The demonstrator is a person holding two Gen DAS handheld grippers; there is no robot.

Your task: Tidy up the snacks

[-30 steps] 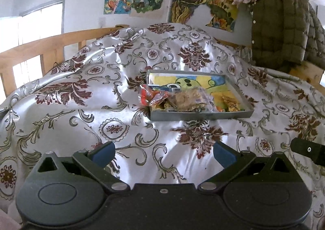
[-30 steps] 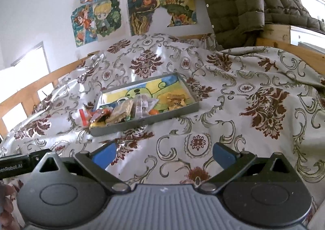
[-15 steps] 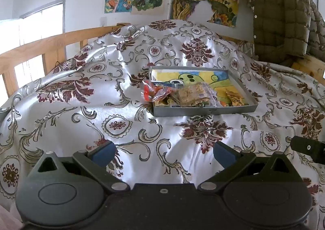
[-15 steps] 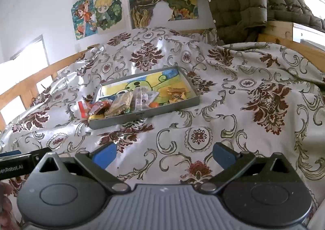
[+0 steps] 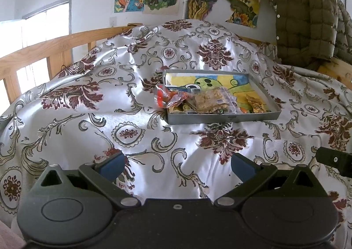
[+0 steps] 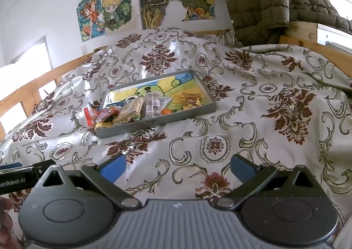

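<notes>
Only one readable text: "enRobot.AI" in pale letters, cut off by the frame edge, on the black bar of the left gripper (image 6: 19, 179) at lower left of the right wrist view. Small print on the tray (image 6: 154, 121) front wall and on the snack packets (image 6: 151, 103) at centre, too small to read. Nothing legible in the left wrist view.

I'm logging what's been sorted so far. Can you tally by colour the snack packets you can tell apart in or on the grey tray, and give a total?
Red-orange packet, hanging over the left rim of the tray: 1
Clear packets of tan snacks: 2
Yellow-gold packet: 1
Total: 4 told apart; a few more small items beneath the pile are too hidden to count.
</notes>
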